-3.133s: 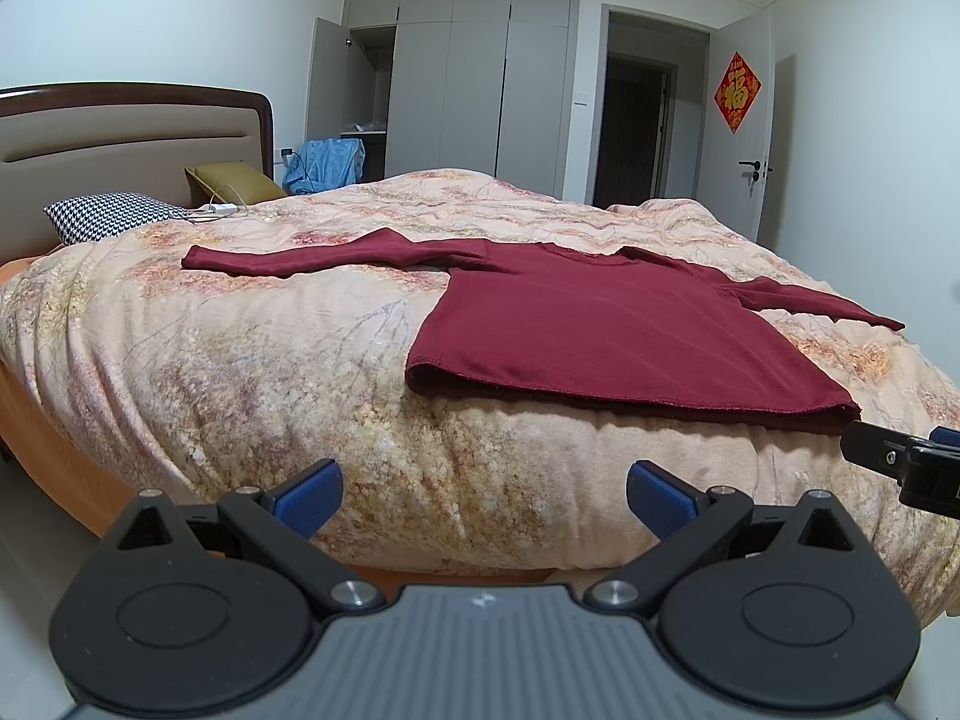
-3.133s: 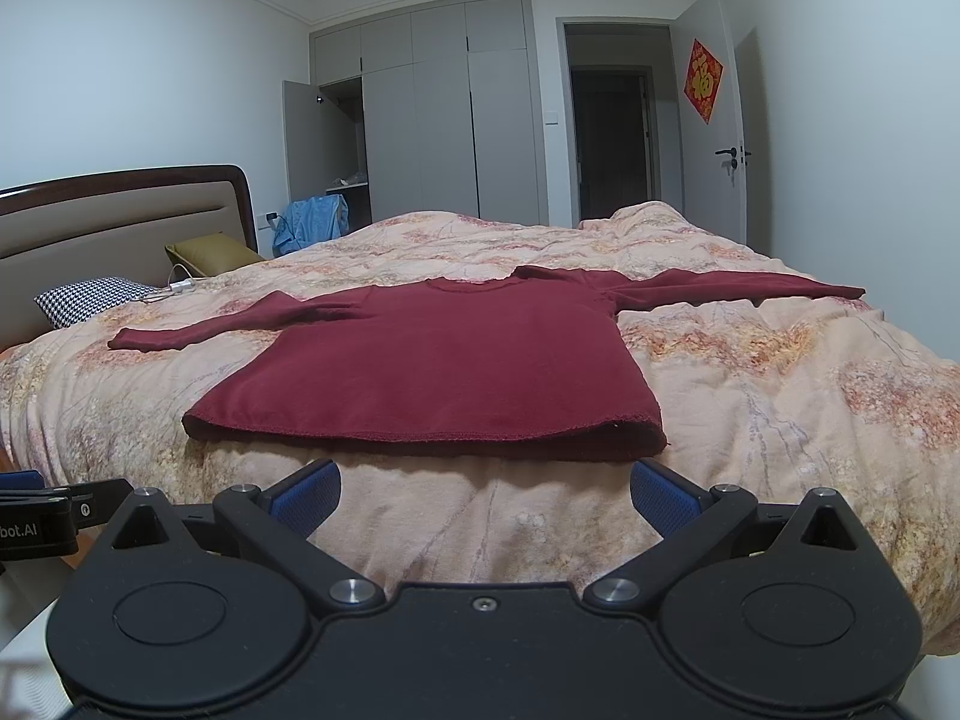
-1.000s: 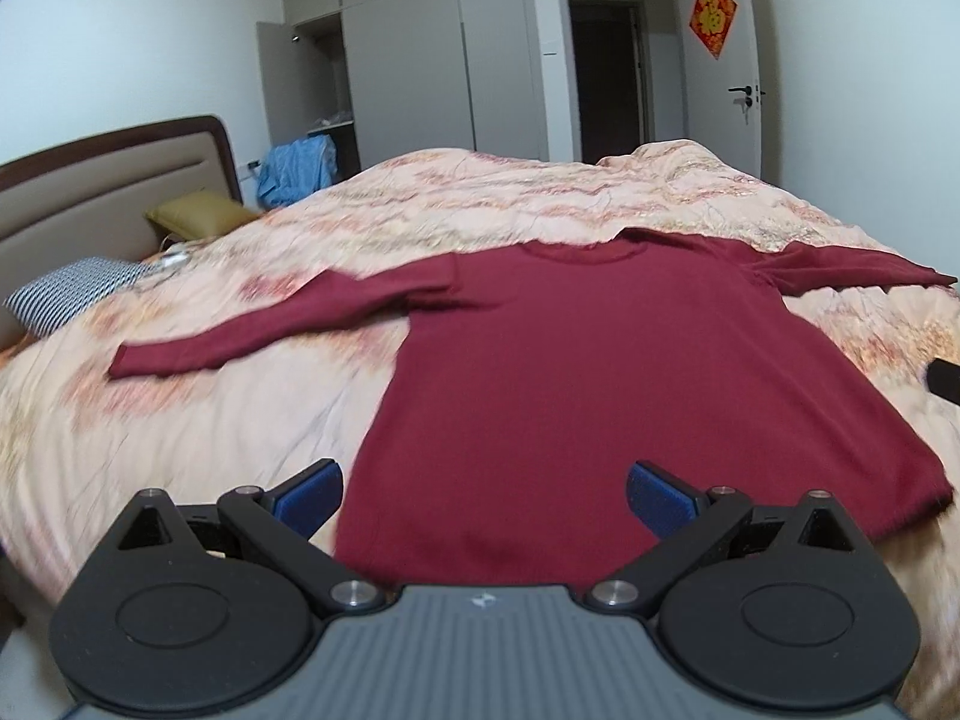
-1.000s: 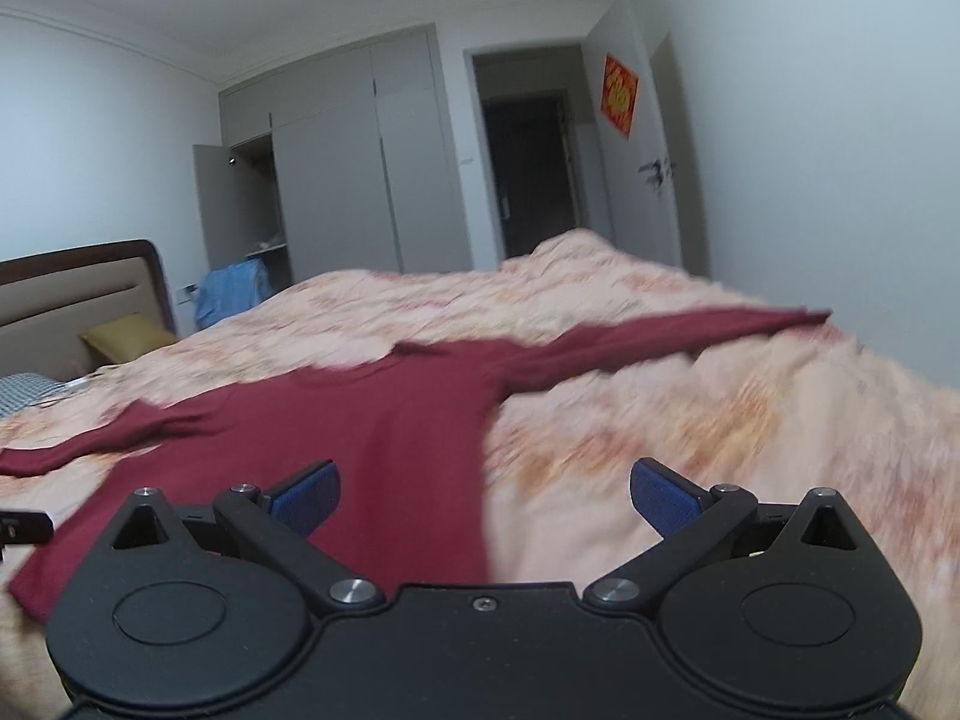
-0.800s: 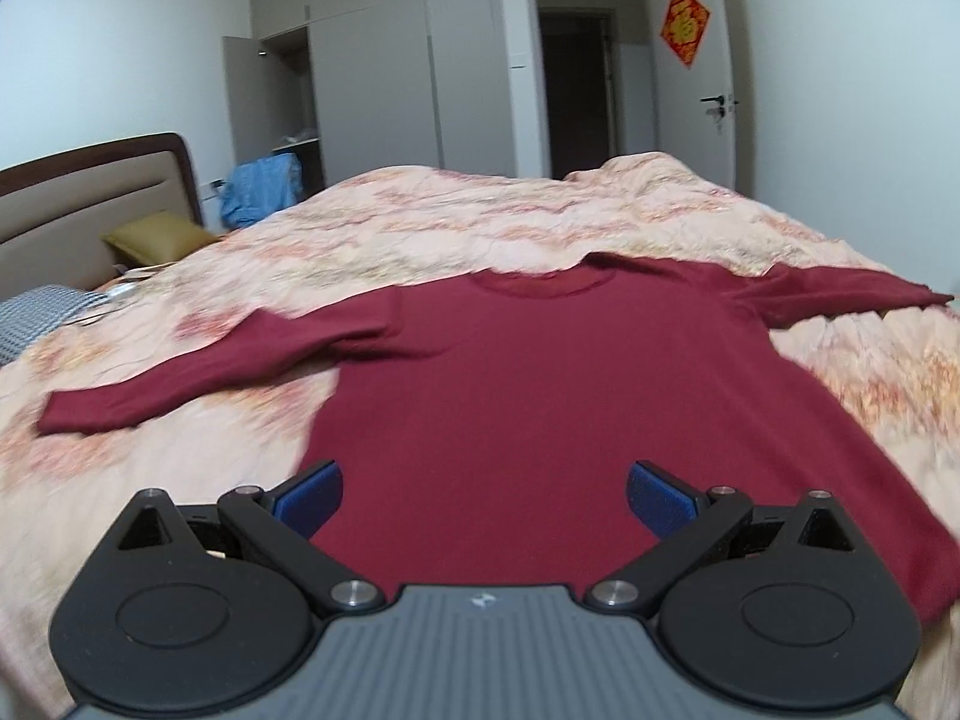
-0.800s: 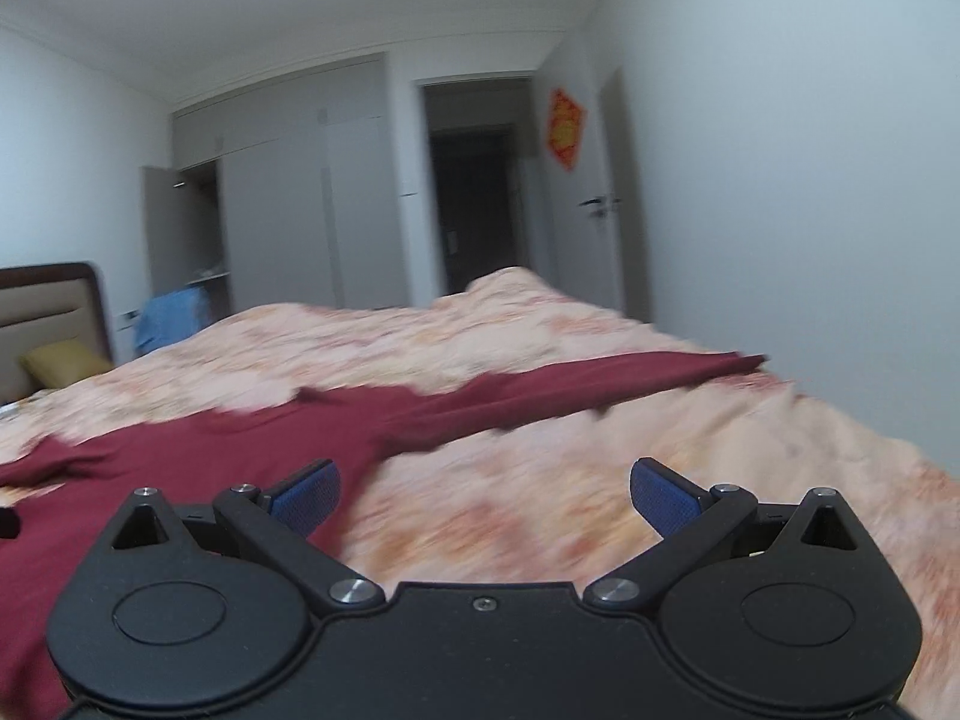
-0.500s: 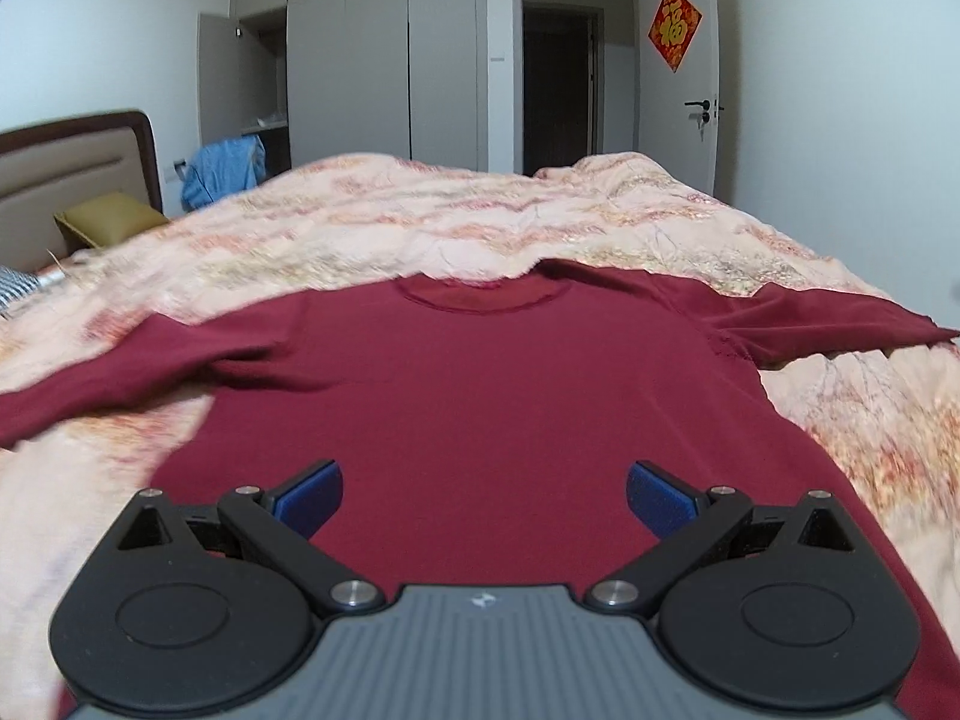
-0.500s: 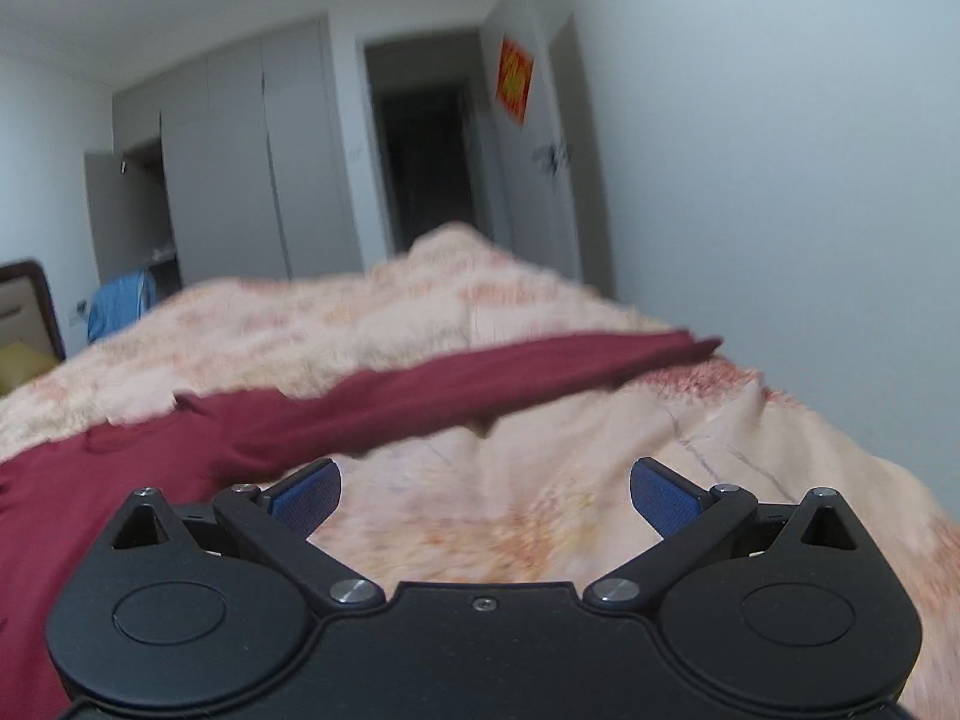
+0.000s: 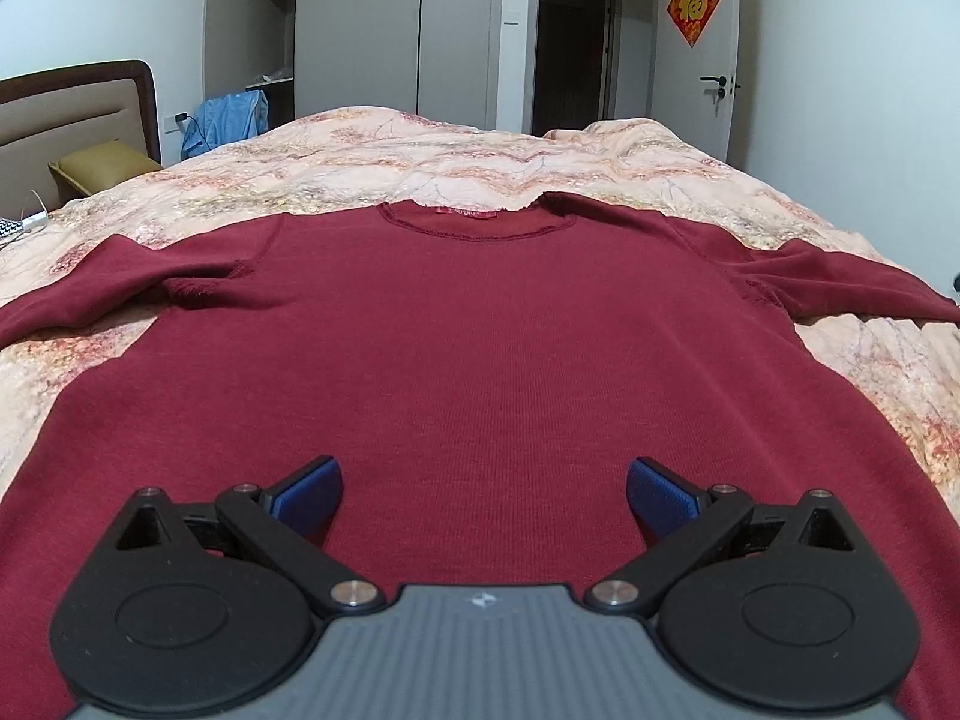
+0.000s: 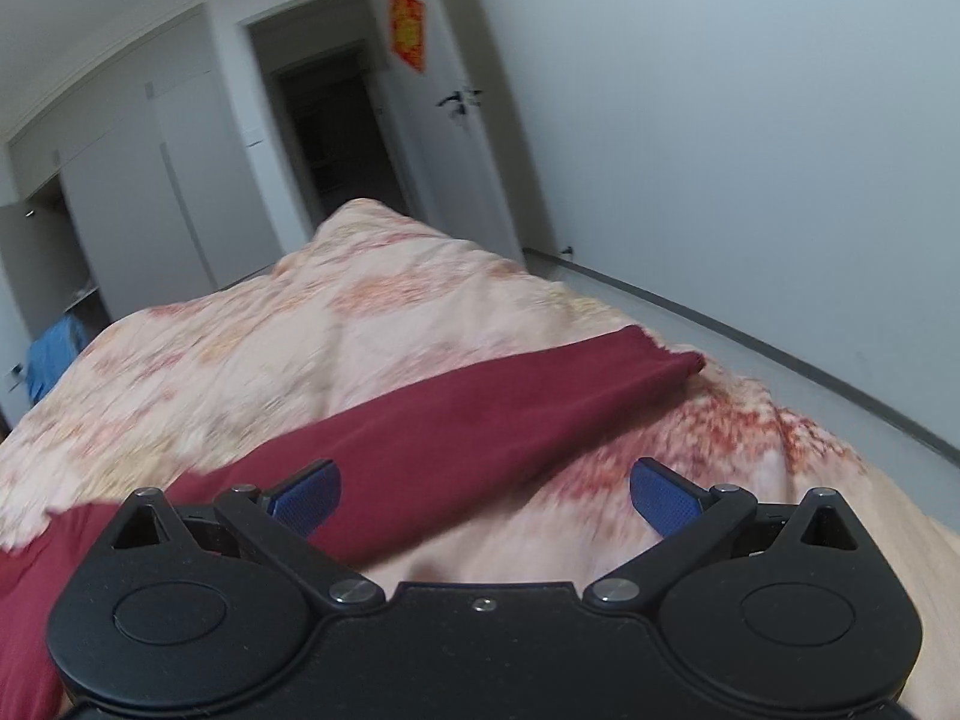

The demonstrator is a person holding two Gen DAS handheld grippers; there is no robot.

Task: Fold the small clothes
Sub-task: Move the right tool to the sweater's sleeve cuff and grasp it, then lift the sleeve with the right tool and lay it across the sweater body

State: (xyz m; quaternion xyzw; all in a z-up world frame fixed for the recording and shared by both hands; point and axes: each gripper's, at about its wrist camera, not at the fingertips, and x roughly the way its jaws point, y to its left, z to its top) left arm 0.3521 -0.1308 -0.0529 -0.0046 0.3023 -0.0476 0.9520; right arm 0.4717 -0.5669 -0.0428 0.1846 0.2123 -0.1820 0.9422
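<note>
Left wrist view: the dark red long-sleeved top (image 9: 480, 348) lies flat and face up on the bed, spread over a peach floral quilt (image 9: 420, 168), its round neckline with a red label farthest from the camera and its hem nearest. Both sleeves extend sideways from the shoulders, one toward the headboard (image 9: 72, 108), the other toward the right edge of the frame. The left gripper (image 9: 483, 495) hovers above the lower body of the top with its blue-padded fingers (image 9: 306, 495) spread wide apart, released and holding nothing. An olive pillow (image 9: 102, 165) rests beside the headboard; a blue garment (image 9: 225, 120) hangs at the open grey wardrobe (image 9: 360, 30); a red paper ornament (image 9: 695, 0) hangs on the white door.

Right wrist view (partly blurred): the right gripper (image 10: 485, 495) is above the right sleeve (image 10: 480, 432) of the top, which runs diagonally across the quilt to its cuff near the bed's edge. Its fingers (image 10: 663, 498) are likewise spread apart, released, gripping no cloth; the left pad overlaps the sleeve in the picture, and contact cannot be determined
</note>
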